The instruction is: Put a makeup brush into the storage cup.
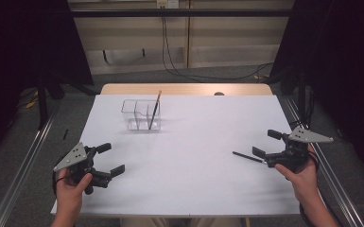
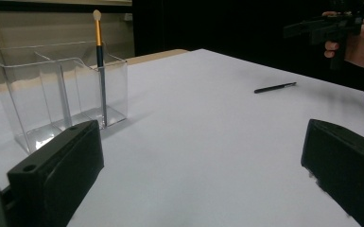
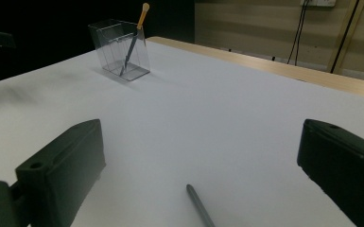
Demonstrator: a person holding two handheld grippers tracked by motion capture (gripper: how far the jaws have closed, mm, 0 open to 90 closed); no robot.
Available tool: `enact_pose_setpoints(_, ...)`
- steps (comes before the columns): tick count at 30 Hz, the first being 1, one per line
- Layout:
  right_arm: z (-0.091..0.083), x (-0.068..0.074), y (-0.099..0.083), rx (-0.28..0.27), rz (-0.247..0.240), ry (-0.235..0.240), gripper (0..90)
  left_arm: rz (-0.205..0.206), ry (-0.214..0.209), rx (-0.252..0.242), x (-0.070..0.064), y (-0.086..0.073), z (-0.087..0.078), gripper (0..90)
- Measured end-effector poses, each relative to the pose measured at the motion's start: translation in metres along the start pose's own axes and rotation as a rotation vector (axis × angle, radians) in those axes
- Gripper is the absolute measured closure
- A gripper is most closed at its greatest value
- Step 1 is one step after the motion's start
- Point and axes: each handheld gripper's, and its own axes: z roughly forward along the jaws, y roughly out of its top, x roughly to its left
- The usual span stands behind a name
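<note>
Right gripper (image 1: 268, 143) wide open, holding nothing, jaws either side of a dark pen (image 1: 248, 157) lying flat on the white table (image 1: 194, 142). Left gripper (image 1: 109, 160) also wide open and empty, well apart at near left. Clear holder (image 1: 141, 115) toward the far left, one orange-handled brush (image 1: 154, 109) leaning in it.
</note>
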Motion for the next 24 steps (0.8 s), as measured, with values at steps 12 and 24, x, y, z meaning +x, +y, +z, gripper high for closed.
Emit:
enact_pose_setpoints(12, 0.005, -0.006, -0.002, 0.070, -0.004, -0.003, 1.3, 0.018, -0.001, 0.021, -0.003, 0.001, 0.004, 0.0)
enact_pose_setpoints(24, 0.008, -0.021, -0.005, 0.212, -0.010, 0.003, 3.9, 0.022, -0.003, 0.028, -0.005, 0.001, 0.004, 0.0)
